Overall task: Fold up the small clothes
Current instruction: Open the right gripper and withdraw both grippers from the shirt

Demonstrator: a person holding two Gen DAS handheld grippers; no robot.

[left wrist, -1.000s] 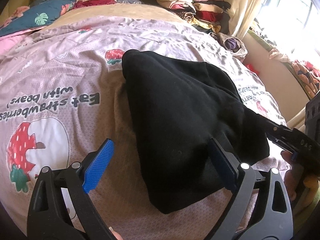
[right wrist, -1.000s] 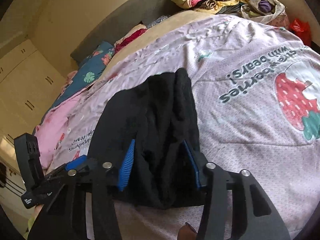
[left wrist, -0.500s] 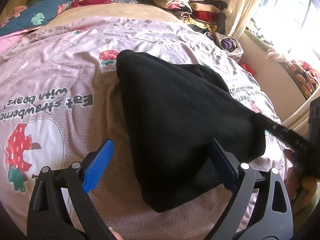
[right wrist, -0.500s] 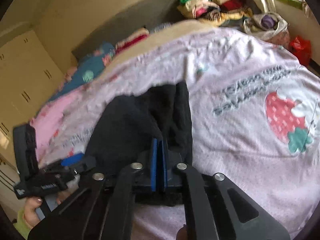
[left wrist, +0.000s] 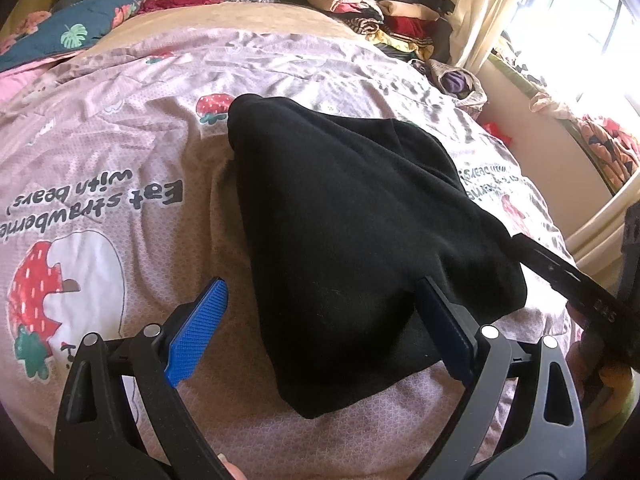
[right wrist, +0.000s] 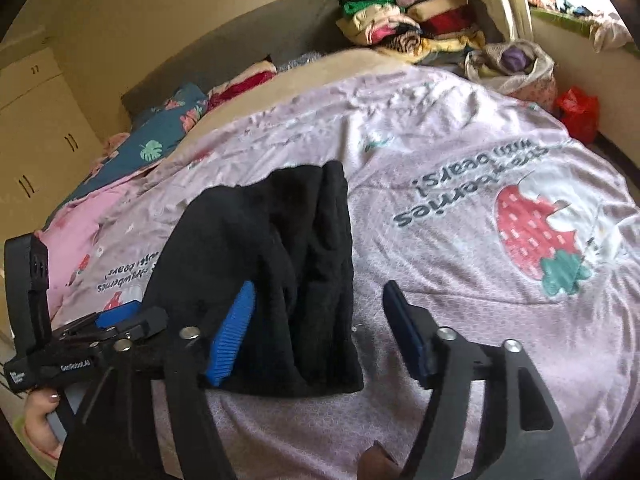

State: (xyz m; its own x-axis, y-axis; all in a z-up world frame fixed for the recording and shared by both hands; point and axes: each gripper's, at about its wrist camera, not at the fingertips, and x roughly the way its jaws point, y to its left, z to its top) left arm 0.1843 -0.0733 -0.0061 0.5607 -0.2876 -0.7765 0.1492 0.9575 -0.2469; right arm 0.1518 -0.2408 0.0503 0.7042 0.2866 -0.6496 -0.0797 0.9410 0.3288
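A black garment point(left wrist: 360, 220) lies folded on the pink strawberry-print bedsheet point(left wrist: 120, 160). My left gripper point(left wrist: 320, 332) is open over its near end, with the blue left pad above the sheet and the right pad at the cloth's edge. In the right wrist view the same black garment point(right wrist: 272, 248) shows its layered folds. The jaws of my right gripper point(right wrist: 318, 334) are opening; the garment's near corner lies between them, and neither pad presses on it. The right gripper's body point(left wrist: 560, 276) shows at the cloth's right side, and the left gripper point(right wrist: 100, 340) sits at its left.
A stack of folded clothes point(left wrist: 380, 12) stands at the far right corner of the bed, with a cloth bag point(left wrist: 456, 80) beside it. A blue floral blanket point(left wrist: 72, 32) lies at the far left. A red bag point(right wrist: 576, 108) sits on the floor and cupboards point(right wrist: 36, 120) stand on the left.
The right gripper pinched shut at the garment's near edge half a second ago and has now opened wide, letting the cloth go. The left gripper stayed open in place.
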